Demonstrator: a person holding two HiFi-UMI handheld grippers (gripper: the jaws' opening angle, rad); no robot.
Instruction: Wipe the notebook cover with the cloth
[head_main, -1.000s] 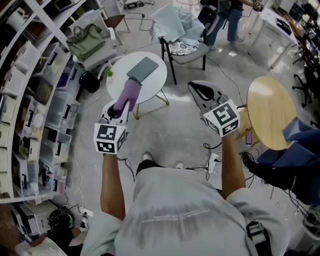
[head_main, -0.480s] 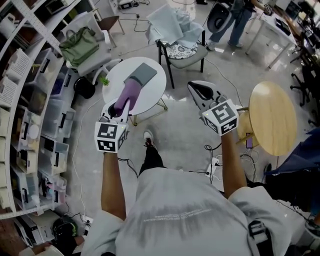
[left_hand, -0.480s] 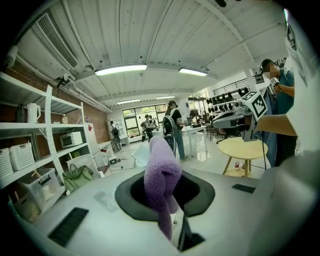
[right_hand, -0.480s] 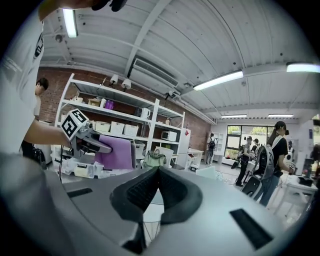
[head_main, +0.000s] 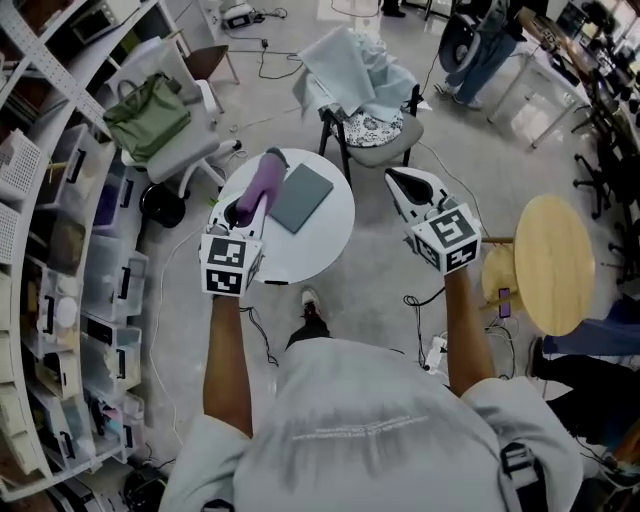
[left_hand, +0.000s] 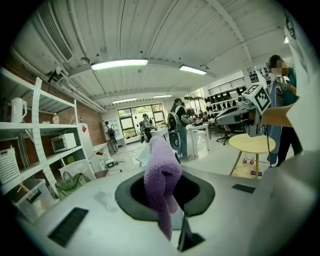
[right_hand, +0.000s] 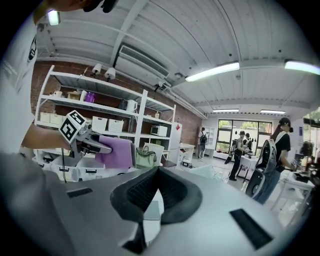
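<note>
Left gripper (head_main: 243, 213): clamped on a purple cloth (head_main: 264, 180), bunched between the jaws and drooping out of them in the left gripper view.
Cloth position: over the left part of the white round table (head_main: 300, 258), just left of the notebook; contact with table or notebook not readable.
Notebook (head_main: 300, 197): grey, closed, flat on the table, turned cornerwise.
Right gripper (head_main: 402, 183): jaws together, nothing between them, held in the air right of the table, over bare floor.
Green bag (head_main: 147, 113): resting on a white chair (head_main: 195, 150) beyond the table's left side, handles up, contents hidden.
Storage bins (head_main: 118, 290): clear drawers stacked along the shelves at far left, contents too blurred to name.
Dark chair (head_main: 385, 150): behind the table, pale blue fabric (head_main: 350, 55) draped over the back, patterned cushion on the seat.
Wooden table (head_main: 553, 265): round, at right, well apart from the white one.
</note>
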